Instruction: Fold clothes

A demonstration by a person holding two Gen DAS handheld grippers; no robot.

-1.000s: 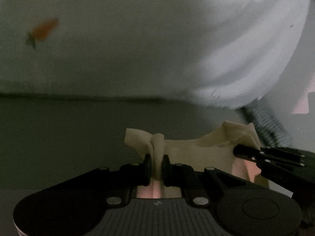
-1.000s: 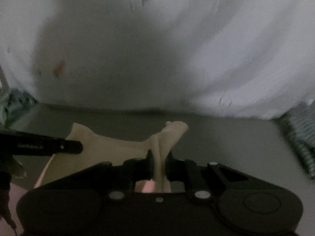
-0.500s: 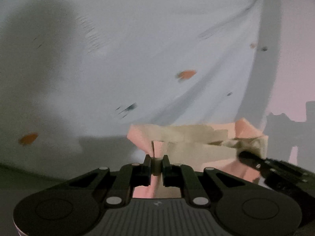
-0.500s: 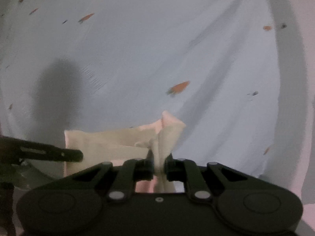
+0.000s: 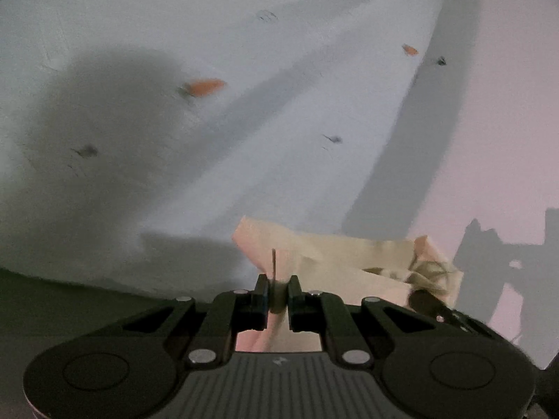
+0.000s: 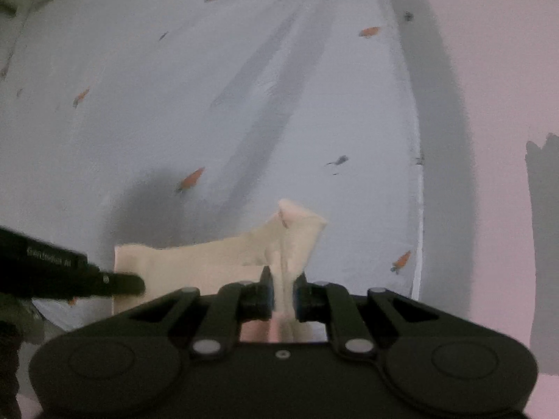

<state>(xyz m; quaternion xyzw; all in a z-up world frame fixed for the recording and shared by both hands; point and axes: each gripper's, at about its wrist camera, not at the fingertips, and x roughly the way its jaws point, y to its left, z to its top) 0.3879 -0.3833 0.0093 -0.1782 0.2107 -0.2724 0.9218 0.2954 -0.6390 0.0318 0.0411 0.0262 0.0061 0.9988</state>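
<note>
A cream, pale pink-tinged garment (image 5: 335, 262) hangs stretched between my two grippers. My left gripper (image 5: 277, 293) is shut on its left upper edge. My right gripper (image 6: 282, 289) is shut on its right upper edge, with a bunched corner (image 6: 300, 223) sticking up above the fingers. In the right wrist view the cloth (image 6: 195, 265) spans left to the other gripper's black finger (image 6: 104, 281). In the left wrist view the right gripper's finger (image 5: 429, 302) shows at the garment's far end. The lower part of the garment is hidden below the grippers.
A white sheet with small orange and dark prints (image 5: 244, 122) fills the background; it also shows in the right wrist view (image 6: 209, 104). A pinkish wall (image 6: 506, 104) with shadows lies to the right. A dark surface (image 5: 52, 300) shows at lower left.
Both grippers have risen and tilted up with the garment held between them. The dark surface and knitted cloth dropped out of view; the white sheet and pink wall now fill the background.
</note>
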